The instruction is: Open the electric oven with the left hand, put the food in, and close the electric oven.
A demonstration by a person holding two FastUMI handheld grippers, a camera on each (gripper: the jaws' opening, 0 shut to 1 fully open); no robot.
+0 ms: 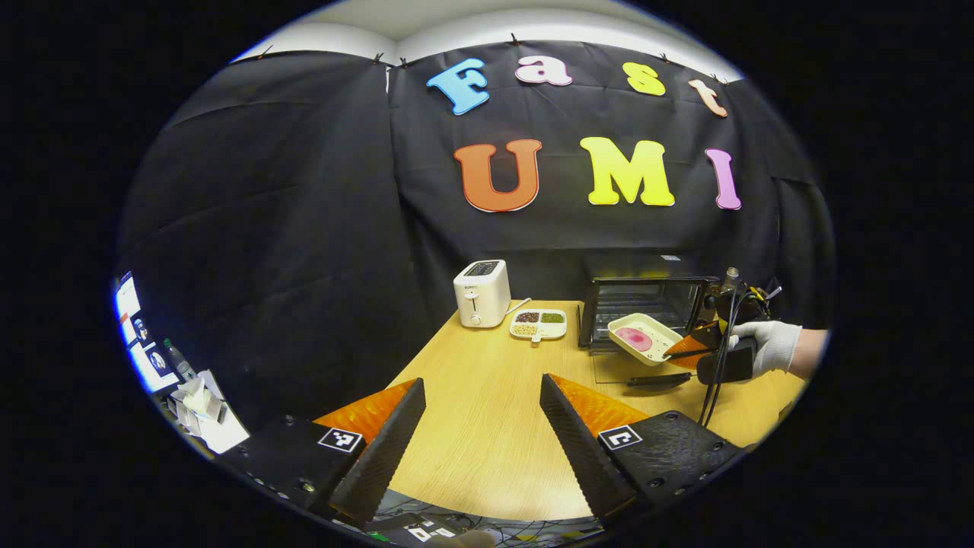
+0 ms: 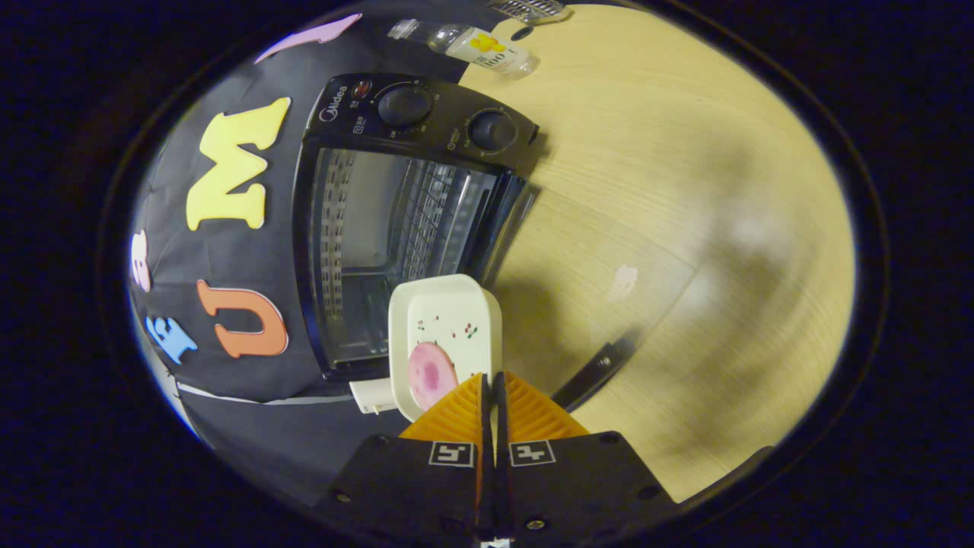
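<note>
Gripping the near rim of a cream dish (image 2: 445,335), the right tool (image 2: 491,380) has both fingers pressed together on that edge, and the dish hangs tilted just in front of the electric oven (image 2: 396,228). A pink round of food (image 2: 431,374) lies in the dish, close to the clamped rim. The oven's glass door (image 2: 601,281) is folded down flat onto the wooden counter (image 2: 685,152), its dark handle (image 2: 593,377) at the outer edge, and the wire rack inside the cavity is exposed. A clear bottle (image 2: 472,44) lies on the counter beyond the oven's knobs.

In the left gripper view, the left tool (image 1: 483,399) is released, its fingers spread wide apart above the bare counter, well away from the oven (image 1: 643,304). There the right tool (image 1: 677,352), held by a white-gloved hand (image 1: 768,344), carries the dish (image 1: 643,336) above the lowered door. A white toaster (image 1: 481,293) stands to the oven's left, with a small divided tray (image 1: 539,323) of dark and pale grains between them
</note>
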